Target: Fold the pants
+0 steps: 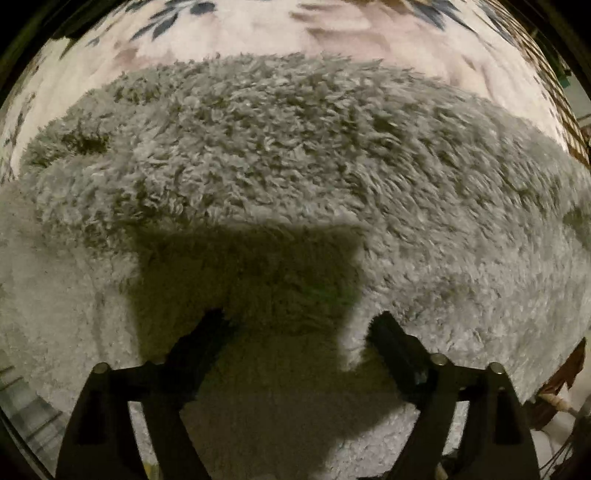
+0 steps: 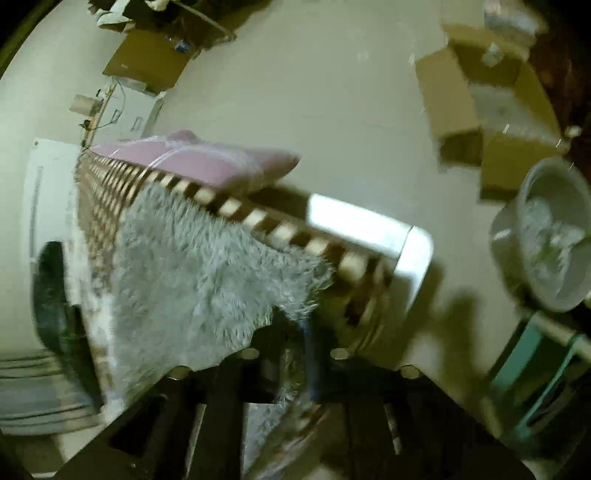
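The pants [image 1: 288,155] are grey and fluffy and lie spread over a floral bedsheet [image 1: 236,33]. My left gripper [image 1: 299,325] is open just above the fleece, its fingers [image 1: 207,332] wide apart and holding nothing; its shadow falls on the fabric. In the right wrist view my right gripper [image 2: 291,332] is shut on an edge of the pants [image 2: 192,266], which hang away from it across the bed. That view is tilted and blurred.
A checkered blanket edge [image 2: 258,218] and a pink pillow [image 2: 207,158] lie on the bed, with a white bed frame corner [image 2: 410,254]. Cardboard boxes [image 2: 480,110], a grey basin [image 2: 554,236] and a teal stool [image 2: 535,373] stand on the floor.
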`<state>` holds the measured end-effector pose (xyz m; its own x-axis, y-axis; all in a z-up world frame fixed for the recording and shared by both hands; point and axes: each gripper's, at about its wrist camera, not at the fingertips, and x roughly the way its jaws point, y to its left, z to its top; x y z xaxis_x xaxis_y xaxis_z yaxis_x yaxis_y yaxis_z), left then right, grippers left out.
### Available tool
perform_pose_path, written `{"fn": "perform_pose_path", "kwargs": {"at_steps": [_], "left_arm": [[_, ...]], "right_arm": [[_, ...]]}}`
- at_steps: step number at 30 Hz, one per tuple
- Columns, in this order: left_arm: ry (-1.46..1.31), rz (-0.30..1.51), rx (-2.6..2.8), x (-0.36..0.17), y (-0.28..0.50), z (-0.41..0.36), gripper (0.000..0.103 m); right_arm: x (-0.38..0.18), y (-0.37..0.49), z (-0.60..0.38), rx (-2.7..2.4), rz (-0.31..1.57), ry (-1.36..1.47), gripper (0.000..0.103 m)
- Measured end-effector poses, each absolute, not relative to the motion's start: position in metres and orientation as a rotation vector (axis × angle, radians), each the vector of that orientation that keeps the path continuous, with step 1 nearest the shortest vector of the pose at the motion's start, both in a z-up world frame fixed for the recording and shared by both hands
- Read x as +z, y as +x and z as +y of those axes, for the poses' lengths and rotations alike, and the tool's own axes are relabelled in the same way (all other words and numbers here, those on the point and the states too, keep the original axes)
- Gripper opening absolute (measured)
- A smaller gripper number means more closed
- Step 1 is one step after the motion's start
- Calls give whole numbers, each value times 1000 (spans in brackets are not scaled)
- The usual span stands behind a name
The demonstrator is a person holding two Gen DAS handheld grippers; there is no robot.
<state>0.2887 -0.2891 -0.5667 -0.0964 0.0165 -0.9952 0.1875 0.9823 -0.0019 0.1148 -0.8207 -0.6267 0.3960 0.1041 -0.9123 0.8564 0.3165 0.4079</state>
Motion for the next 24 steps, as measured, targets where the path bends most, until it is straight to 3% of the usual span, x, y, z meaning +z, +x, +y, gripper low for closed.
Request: {"fn": "perform_pose_path", "kwargs": {"at_steps": [3,4,5,6,7,17,18,19,24], "left_arm": [[129,1690,-171,-574,291,-286,103],[127,1700,-176,-579,295,-288,103],[132,1706,-175,-581,297,-290,103],[132,1709,-173,-584,300,-290,103],[129,1715,-168,-586,302,-289,103],[123,1745,-176,-594,325,-289,103],[115,1746,-173,-587,326,-290,103],[106,1739,-174,-581,328,-291,103],[74,1645,-287,-541,334,-335,103]], "right_arm": [[-620,107,-829,-632,1015,1208,9],[-618,102,-828,-603,1001,1233,12],[-617,101,-826,-586,1006,1252,33],[-617,96,-823,-572,1007,1272,69],[-618,90,-818,-556,985,1297,78],[-667,90,-781,-498,784,1447,76],[-664,88,-779,-475,731,1446,59],[-659,87,-777,-450,696,1437,50],[-663,105,-773,-373,721,1423,48]]}}
